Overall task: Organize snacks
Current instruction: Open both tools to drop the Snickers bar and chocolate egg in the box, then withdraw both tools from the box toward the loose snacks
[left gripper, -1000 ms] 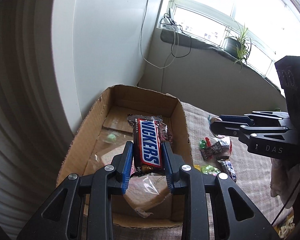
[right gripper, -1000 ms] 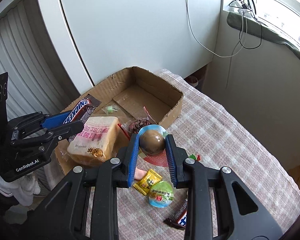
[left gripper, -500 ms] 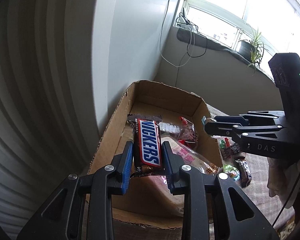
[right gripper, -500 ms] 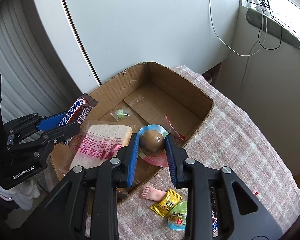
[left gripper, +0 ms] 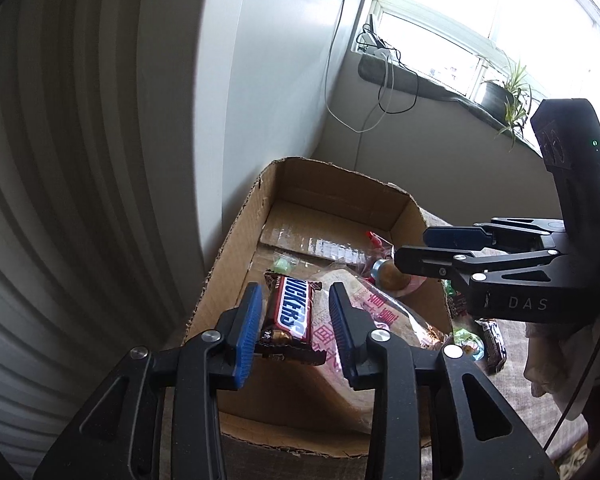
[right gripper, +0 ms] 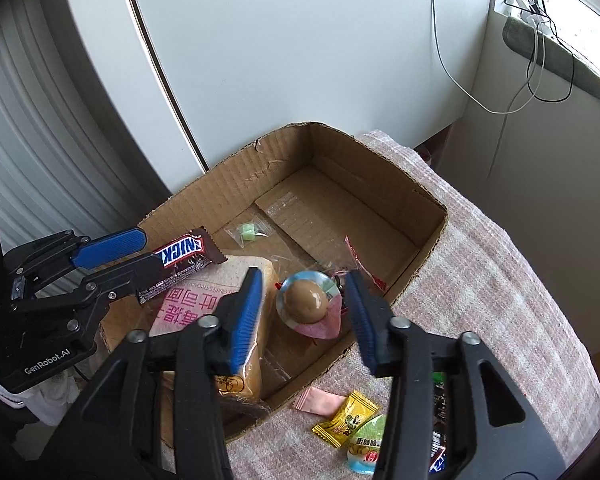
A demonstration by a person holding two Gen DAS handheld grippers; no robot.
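left gripper [left gripper: 294,330] jaws opening, snickers bar [left gripper: 290,312] between them over the cardboard box [left gripper: 236,236], pads no longer pressing. right gripper [right gripper: 304,316] jaws opening too, wide apart around the round brown snack in a clear wrapper [right gripper: 308,300], which sits inside the box beside the bagged bread [right gripper: 204,308]. bar looks light, stiffish, slick wrapper: take it across the middle. round snack likely slippery, rolls: pinch at its widest. loose candies [right gripper: 346,418] still on the cloth outside.
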